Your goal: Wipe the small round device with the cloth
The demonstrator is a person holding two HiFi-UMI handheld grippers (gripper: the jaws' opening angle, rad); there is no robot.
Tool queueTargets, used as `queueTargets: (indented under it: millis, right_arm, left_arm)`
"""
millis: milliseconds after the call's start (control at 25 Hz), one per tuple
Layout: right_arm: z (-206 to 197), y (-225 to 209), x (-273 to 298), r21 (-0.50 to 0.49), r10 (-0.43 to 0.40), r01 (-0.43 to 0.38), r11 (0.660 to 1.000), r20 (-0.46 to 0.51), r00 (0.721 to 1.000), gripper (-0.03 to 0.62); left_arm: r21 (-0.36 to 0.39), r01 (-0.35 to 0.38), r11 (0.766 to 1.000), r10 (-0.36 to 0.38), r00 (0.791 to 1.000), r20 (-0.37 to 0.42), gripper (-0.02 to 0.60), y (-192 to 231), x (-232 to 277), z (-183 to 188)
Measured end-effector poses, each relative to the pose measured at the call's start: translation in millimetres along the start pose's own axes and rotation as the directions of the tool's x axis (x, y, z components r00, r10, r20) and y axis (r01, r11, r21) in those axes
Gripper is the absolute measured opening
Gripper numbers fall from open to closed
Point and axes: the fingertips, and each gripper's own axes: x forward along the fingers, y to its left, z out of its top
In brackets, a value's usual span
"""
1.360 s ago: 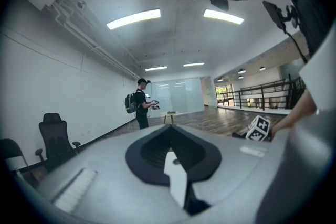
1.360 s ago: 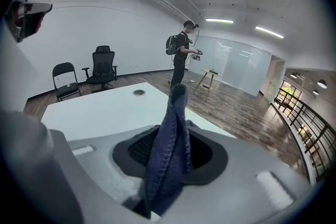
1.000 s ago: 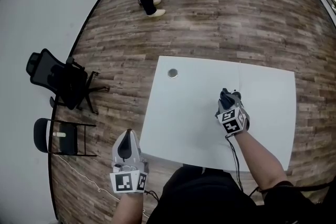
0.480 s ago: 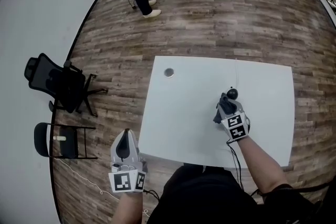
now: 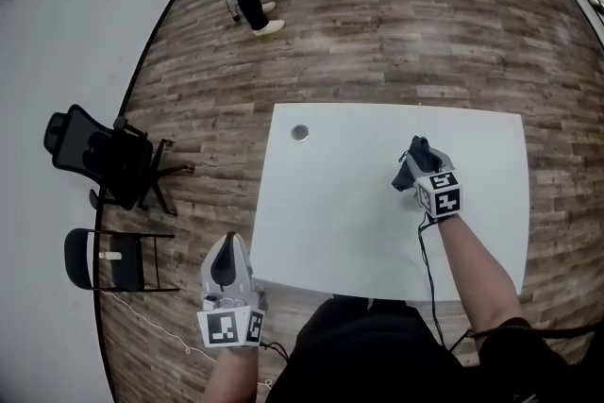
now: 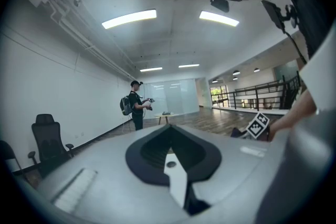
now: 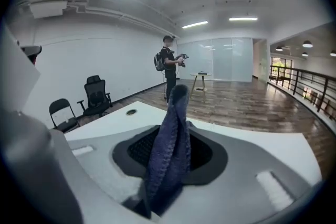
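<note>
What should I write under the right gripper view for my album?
Right hand-held gripper clamps a dark blue cloth over the white table, small round device beyond.

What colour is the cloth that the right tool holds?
The cloth is dark blue, with a knitted-looking texture. It shows best in the right gripper view.

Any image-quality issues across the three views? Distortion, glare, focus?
Head view: heavy fisheye bows the floorboards; the white table is flat-lit and nearly featureless. Left gripper view: the ceiling lights blow out, the left tongs are soft up close, and there is black vignette all round. Right gripper view: same vignette; the cloth shows its weave, and the background is slightly soft.
</note>
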Motion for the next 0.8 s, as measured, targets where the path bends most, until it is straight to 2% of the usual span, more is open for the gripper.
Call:
queueTargets:
  millis: [160,320,520,640,800]
  right_arm:
    - [-5,-15,-3,0.123,-0.019,0.016,0.992,0.021,1.0,0.12]
    - [-13,-30,-8,0.229,-0.036,0.029,0.973,0.026,0.999,0.12]
    - [-29,-48,-11,0.439,-0.048,0.025,0.898,0.042,0.998,0.12]
    - [-37,-51,-15,0.468,-0.058,0.031,0.883,0.043,0.997,0.12]
    - [-46,-52,-18,0.459,-0.073,0.055,0.887,0.023,0.997,0.12]
  left_arm:
    - [0.026,-0.009,1.0,0.009,1.0,-0.002,0.006,3,-3,2]
    - [0.017,-0.018,1.0,0.018,1.0,-0.004,0.006,5,-4,1]
    - [0.019,-0.017,1.0,0.017,1.0,-0.006,0.006,8,-3,0]
    - [0.018,-0.016,1.0,0.016,1.0,-0.009,0.006,9,-3,0]
    - [0.02,-0.02,1.0,0.02,1.0,-0.008,0.006,13,-1,2]
